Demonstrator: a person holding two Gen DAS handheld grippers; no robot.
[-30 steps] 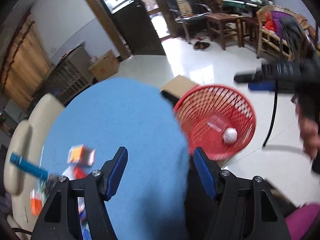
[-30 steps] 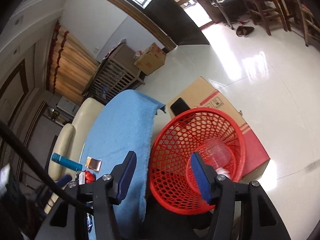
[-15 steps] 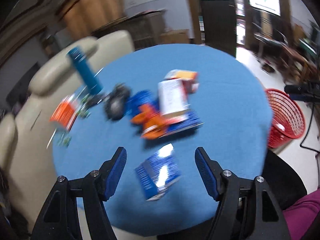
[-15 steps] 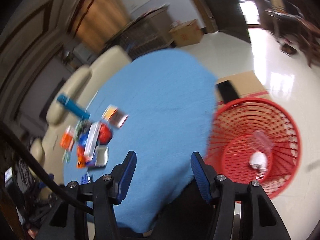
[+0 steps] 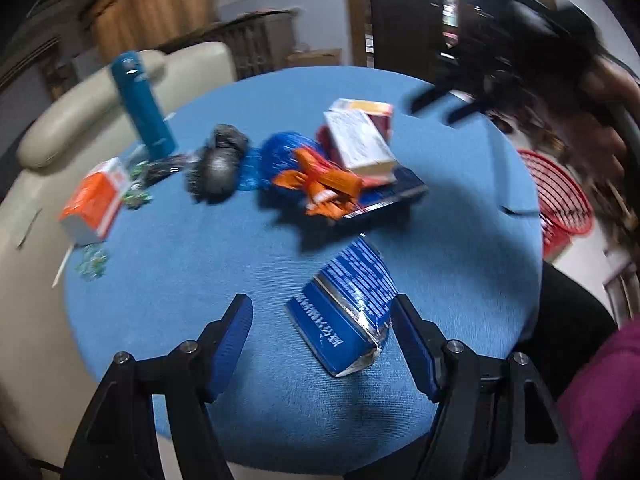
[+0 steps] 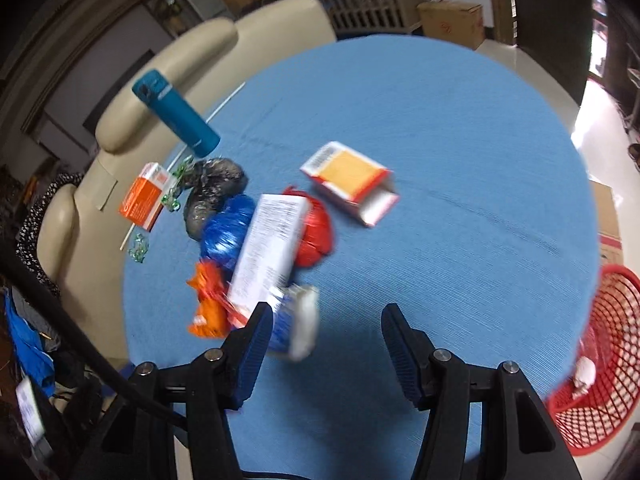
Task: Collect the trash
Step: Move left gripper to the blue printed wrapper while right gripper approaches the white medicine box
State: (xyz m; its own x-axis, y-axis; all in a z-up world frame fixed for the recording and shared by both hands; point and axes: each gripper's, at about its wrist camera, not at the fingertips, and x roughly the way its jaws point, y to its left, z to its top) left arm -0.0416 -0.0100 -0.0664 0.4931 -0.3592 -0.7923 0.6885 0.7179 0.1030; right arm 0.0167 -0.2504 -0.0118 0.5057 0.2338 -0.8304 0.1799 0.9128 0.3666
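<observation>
round blue worktop [image 5: 460, 184], litter heaped mid-surface. red basket [image 6: 592, 364] on floor off its edge. blue foil packet [image 5: 348, 308] lying between left gripper [image 5: 322, 336] jaws, spread, untouched. right gripper [image 6: 326, 336] jaws spread, empty, above bare cloth.

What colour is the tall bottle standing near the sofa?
Teal blue bottle; clearest in the right wrist view.

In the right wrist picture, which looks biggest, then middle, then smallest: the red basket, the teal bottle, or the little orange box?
1. Red basket, though the picture's edge cuts part of it off.
2. Teal bottle.
3. Orange box, looking only slightly smaller than the bottle, so these two are close. The basket also sits nearer the camera, which enlarges it.
</observation>
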